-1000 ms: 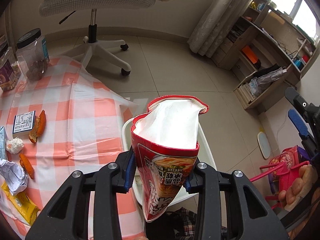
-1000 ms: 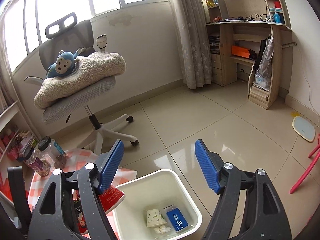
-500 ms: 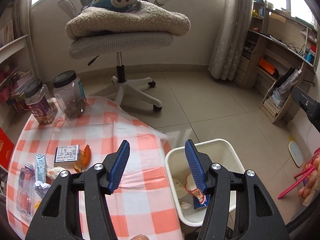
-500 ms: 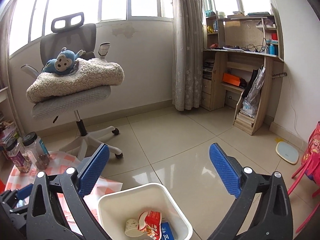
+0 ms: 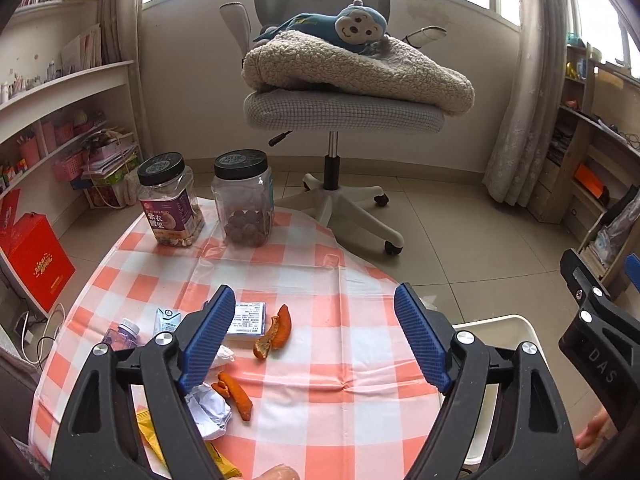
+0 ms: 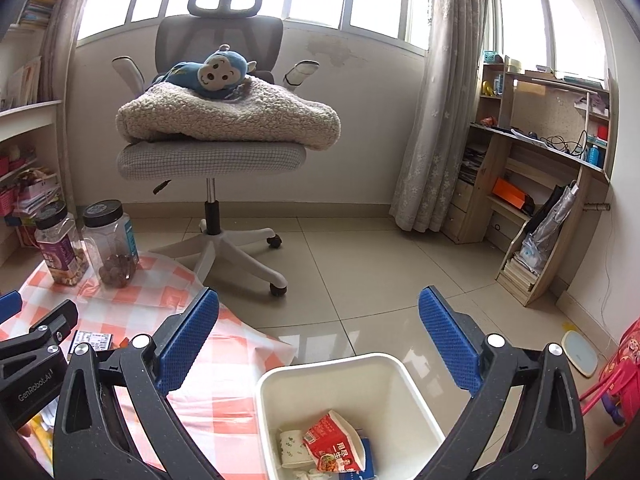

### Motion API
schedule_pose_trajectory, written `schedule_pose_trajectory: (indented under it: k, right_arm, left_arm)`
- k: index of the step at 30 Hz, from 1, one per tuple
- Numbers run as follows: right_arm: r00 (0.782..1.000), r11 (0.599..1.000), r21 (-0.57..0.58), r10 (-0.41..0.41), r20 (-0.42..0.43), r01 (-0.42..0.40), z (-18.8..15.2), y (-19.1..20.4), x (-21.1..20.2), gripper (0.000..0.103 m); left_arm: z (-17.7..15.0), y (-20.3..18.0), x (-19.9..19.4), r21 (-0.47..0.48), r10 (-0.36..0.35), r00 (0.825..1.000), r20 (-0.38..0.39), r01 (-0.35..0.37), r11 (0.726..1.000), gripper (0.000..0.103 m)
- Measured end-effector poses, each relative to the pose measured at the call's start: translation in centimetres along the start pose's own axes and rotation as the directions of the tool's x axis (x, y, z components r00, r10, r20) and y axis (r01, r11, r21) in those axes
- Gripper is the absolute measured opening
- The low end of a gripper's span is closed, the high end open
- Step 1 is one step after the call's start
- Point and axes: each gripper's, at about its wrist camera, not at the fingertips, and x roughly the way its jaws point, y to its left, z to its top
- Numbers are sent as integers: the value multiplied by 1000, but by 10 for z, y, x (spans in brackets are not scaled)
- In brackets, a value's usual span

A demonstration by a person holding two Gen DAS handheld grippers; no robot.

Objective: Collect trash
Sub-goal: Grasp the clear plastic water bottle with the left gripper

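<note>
Two orange peels [image 5: 276, 332] and a crumpled white paper [image 5: 210, 410] are seen on the checked tablecloth [image 5: 340, 360]. A red noodle packet [image 6: 332, 446] is lodged in the white bin [image 6: 340, 376]. The left gripper [image 5: 316, 340], just opened, and the right gripper [image 6: 320, 340] are spread wide, with nothing between the jaws.

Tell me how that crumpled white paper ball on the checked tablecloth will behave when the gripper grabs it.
The crumpled paper looks thin and loosely wadded, so it will probably squash between the pads. It is likely very light and may skid on the glossy tablecloth if nudged. Its creases probably keep it from rolling.
</note>
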Motion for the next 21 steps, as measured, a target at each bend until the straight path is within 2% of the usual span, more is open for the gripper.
schedule_pose_trajectory:
  k: [8,14,17,21]
  right_arm:
    - [997,996,-40,79,-22,-80,2,61,-1,96]
    - [988,986,-75,141,-67,-146,-1,103,0,96]
    - [980,980,-86,172,-98,-181,-3,122,2,96]
    - [963,966,-107,217,-161,-236,-9,151,8,96]
  left_arm:
    - [-1,54,-3,-38,103,995,-11,-103,994,84]
    - [-4,98,4,-66,172,981,-89,-178,982,86]
    - [-8,120,13,-40,215,965,-149,-223,974,87]
    - [-16,160,39,-15,268,920,-288,-284,959,87]
